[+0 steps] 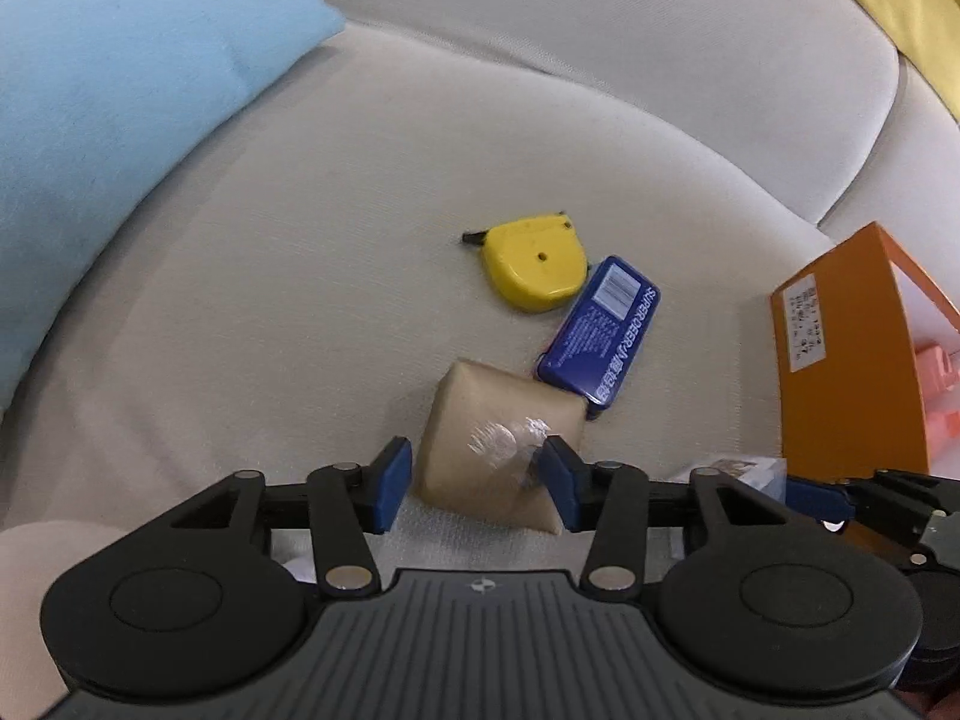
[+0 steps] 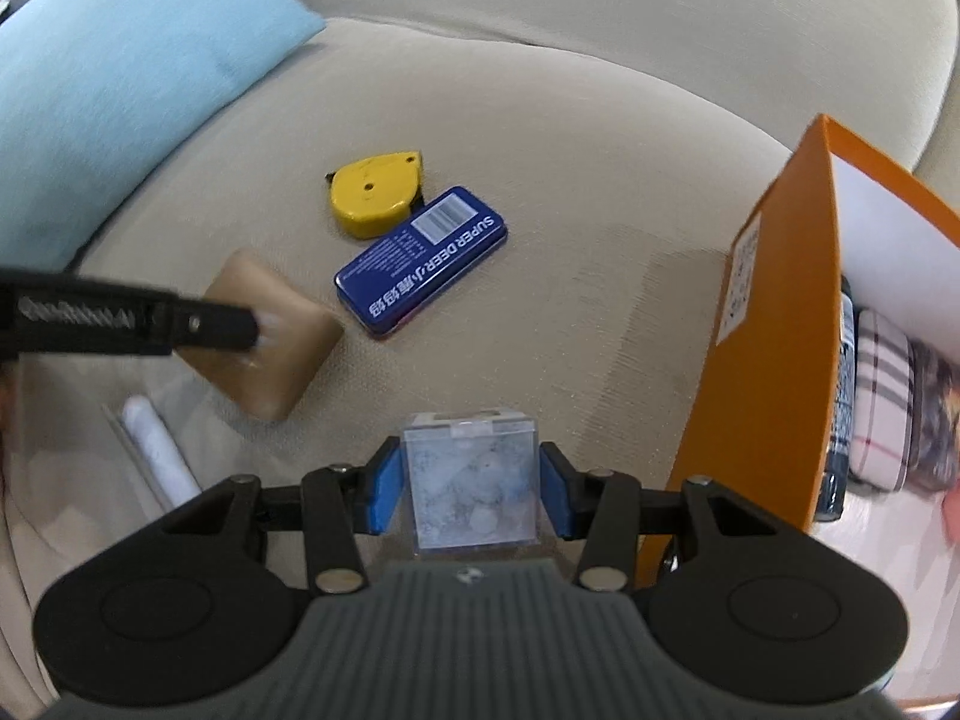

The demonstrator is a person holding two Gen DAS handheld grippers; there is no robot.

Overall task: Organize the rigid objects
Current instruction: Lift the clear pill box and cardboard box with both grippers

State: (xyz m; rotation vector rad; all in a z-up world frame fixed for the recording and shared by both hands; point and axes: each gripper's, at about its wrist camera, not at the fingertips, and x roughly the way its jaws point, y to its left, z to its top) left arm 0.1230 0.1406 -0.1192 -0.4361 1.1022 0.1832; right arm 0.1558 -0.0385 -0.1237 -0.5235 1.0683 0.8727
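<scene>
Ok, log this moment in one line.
left gripper: open astride tan packet | right gripper: around clear box, grip unclear | tape measure, blue tin: on sofa

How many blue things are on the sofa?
2: a blue pillow at the left, a blue tin mid-seat beside the yellow tape measure. More may hide in the orange box.

Beige sofa seat (image 1: 300, 312): tape measure (image 1: 537, 270), tin (image 1: 600, 330)
</scene>
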